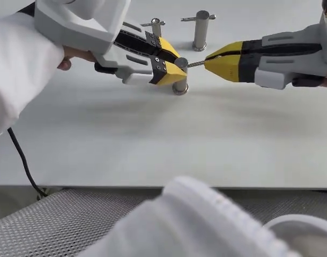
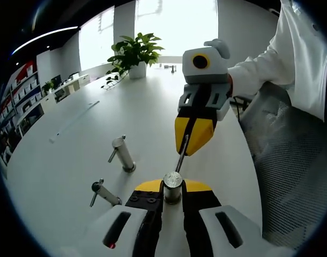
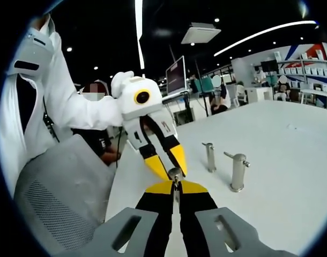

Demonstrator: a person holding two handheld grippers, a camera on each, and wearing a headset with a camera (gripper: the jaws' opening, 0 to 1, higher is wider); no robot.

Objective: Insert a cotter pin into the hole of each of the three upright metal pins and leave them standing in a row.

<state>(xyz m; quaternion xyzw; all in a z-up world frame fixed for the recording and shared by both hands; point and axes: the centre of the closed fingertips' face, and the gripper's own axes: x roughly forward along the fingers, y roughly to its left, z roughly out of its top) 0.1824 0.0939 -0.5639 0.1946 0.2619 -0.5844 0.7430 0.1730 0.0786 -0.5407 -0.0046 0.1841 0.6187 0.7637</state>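
The white table (image 1: 153, 139) takes the whole middle of the head view. The left gripper (image 1: 175, 65) comes in from the upper left. Its jaws are clamped on the near pin (image 1: 180, 63), which stands upright at the upper centre. The right gripper (image 1: 209, 61) comes in from the upper right, its jaws pressed together on a cotter pin (image 1: 196, 63). The tip of this cotter pin touches the head of the near pin, but I cannot tell if it enters the hole. At the top of the frame the second pin (image 1: 201, 33) and the third pin (image 1: 156, 29) stand upright. The second cotter pin (image 1: 189, 19) and the third cotter pin (image 1: 146, 24) cross their tops.
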